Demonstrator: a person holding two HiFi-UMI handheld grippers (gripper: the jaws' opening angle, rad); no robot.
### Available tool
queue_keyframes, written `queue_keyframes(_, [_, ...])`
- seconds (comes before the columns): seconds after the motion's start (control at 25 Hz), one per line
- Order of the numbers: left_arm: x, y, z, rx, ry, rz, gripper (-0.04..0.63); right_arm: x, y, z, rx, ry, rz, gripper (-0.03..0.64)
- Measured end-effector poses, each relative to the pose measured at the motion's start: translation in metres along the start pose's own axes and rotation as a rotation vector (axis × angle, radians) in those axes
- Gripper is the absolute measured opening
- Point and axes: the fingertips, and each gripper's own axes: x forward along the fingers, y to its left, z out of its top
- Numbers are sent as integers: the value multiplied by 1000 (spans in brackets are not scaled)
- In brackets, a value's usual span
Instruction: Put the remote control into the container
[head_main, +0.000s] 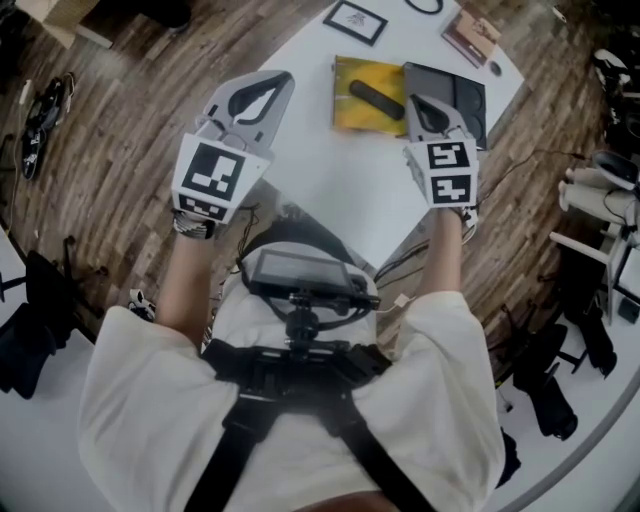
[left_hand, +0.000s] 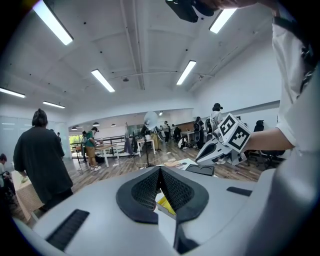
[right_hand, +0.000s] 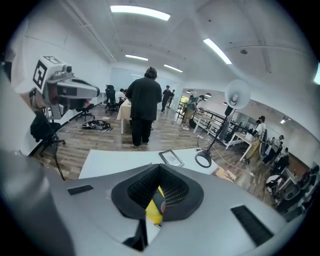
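The black remote control (head_main: 377, 98) lies inside the yellow container (head_main: 346, 75) at the far side of the white table (head_main: 330, 190). My right gripper (head_main: 418, 100) hovers just right of the container, jaws shut and empty. In its own view the right gripper (right_hand: 159, 167) looks down past its closed tips at the yellow container (right_hand: 151, 214) and the remote (right_hand: 159, 202). Left of the container and above the table's left edge, my left gripper (head_main: 283, 78) is raised. In its own view the left gripper (left_hand: 160, 169) has its pads meeting with nothing between them.
A dark flat tray (head_main: 462, 95) lies beside the container on its right. A framed picture (head_main: 355, 20), a black ring (head_main: 425, 5) and a brown booklet (head_main: 470, 35) sit at the table's far end. People (right_hand: 142, 105) stand on the wooden floor beyond.
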Motion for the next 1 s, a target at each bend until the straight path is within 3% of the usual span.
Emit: queue_keyframes(1.0, [-20, -22, 92, 7, -205, -40, 11, -128, -18, 92, 191, -435, 51, 6])
